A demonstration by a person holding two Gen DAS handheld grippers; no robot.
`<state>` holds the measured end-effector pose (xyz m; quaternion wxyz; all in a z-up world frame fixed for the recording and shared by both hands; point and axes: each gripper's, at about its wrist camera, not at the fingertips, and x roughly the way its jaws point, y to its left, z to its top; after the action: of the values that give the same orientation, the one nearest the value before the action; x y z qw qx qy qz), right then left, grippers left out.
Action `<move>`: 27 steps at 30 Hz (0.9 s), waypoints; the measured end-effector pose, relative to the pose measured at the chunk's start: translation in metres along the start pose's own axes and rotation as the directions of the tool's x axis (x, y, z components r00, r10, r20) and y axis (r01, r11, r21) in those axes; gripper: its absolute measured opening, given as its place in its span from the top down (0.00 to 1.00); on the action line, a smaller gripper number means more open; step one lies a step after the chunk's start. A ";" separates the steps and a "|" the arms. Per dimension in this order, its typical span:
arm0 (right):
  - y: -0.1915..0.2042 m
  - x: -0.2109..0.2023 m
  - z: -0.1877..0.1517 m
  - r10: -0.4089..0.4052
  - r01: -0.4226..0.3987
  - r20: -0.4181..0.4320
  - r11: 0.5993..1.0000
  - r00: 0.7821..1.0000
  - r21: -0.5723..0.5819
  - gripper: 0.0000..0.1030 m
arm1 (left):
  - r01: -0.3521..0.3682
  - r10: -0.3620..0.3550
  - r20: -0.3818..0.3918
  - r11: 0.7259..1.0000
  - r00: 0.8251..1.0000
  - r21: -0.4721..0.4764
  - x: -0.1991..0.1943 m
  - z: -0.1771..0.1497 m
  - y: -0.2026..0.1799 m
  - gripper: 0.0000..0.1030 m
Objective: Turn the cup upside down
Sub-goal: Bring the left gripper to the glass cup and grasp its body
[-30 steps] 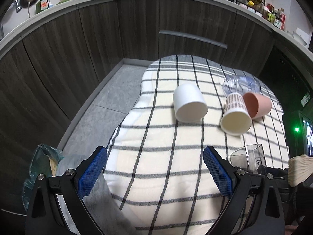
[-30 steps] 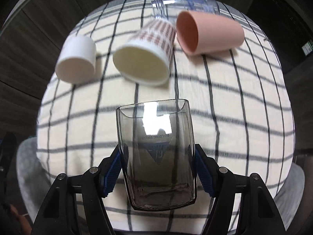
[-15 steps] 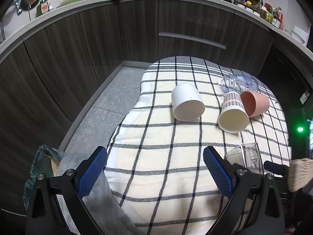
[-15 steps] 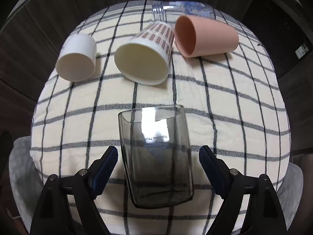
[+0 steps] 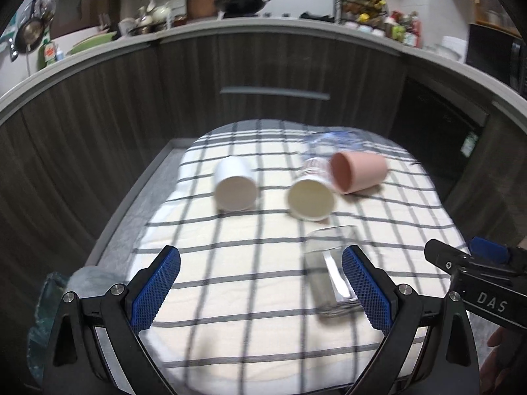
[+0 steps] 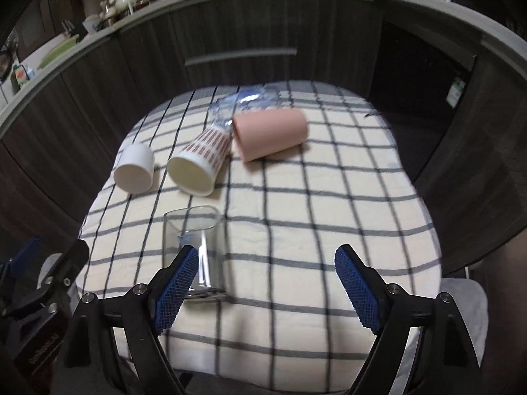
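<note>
**Both grippers released, clear glass cup standing free on the bench**

Bench (image 6: 329, 204): checked cream cloth with dark grid lines covers it; dark wood cabinets (image 5: 98, 125) wrap around its far and left sides.

Your left gripper (image 5: 260, 286): spread wide, holding nothing, hanging over the near edge of the bench. Its right pad overlaps the cup in its own view, but the right wrist view shows it off to the cup's left, so no contact.

Your right gripper (image 6: 266, 286): also spread wide, nothing between the pads, over the near edge. Its left pad sits in front of the cup's lower corner in view; can't tell if it touches.

Pink cup (image 6: 270, 133): lying on its side towards the far edge, mouth facing left, just beside the striped cup.

Clear glass cup (image 6: 192, 243): the task cup. It stands on the cloth near the near-left part of the bench, closer than the other cups and apart from them. Frame is blurred, so you can't read which end is up.

Striped cup (image 6: 199, 163): on its side, mouth towards you, cream inside.

White cup (image 6: 135, 168): on its side near the left edge, apart from the striped one.

Clear plastic item (image 6: 243, 102): behind the pink cup by the far edge, too blurred to identify.
</note>
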<state>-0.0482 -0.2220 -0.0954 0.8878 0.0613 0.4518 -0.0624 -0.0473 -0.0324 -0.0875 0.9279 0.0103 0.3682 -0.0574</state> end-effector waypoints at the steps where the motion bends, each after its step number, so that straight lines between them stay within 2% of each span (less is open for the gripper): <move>1: -0.006 -0.006 -0.002 -0.007 0.007 0.028 1.000 1.000 0.004 0.18 | 0.012 -0.012 0.022 1.000 1.000 0.001 -0.001 -0.003 -0.005 0.03; 6: -0.031 -0.023 -0.014 -0.037 0.033 0.133 0.999 0.990 0.034 0.17 | 0.047 -0.045 0.108 0.999 0.993 -0.020 0.005 -0.016 -0.026 0.01; 9: -0.044 -0.023 -0.021 -0.047 0.037 0.162 0.997 0.986 0.064 0.16 | 0.044 -0.041 0.145 0.999 0.988 -0.016 0.010 -0.027 -0.035 0.01; 14: -0.064 -0.012 -0.028 -0.061 0.042 0.149 0.992 0.987 0.122 0.16 | 0.051 -0.053 0.159 0.999 0.986 0.016 0.022 -0.039 -0.055 0.01; 18: -0.074 -0.013 -0.030 -0.075 0.051 0.163 0.987 0.984 0.151 0.16 | 0.011 -0.014 0.186 1.000 0.982 0.019 0.028 -0.047 -0.068 0.01; 20: -0.076 -0.015 -0.031 -0.080 0.054 0.168 0.986 0.982 0.156 0.16 | -0.008 0.005 0.184 1.000 0.983 0.016 0.033 -0.052 -0.072 0.02; 27: -0.080 -0.007 -0.034 -0.104 0.077 0.156 0.983 0.982 0.168 0.16 | -0.008 0.005 0.156 1.000 0.988 0.021 0.050 -0.068 -0.089 0.02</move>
<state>-0.0926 -0.2951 -0.1135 0.9103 0.1071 0.3729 -0.1440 -0.0673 -0.1217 -0.1691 0.9539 0.0171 0.2939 -0.0590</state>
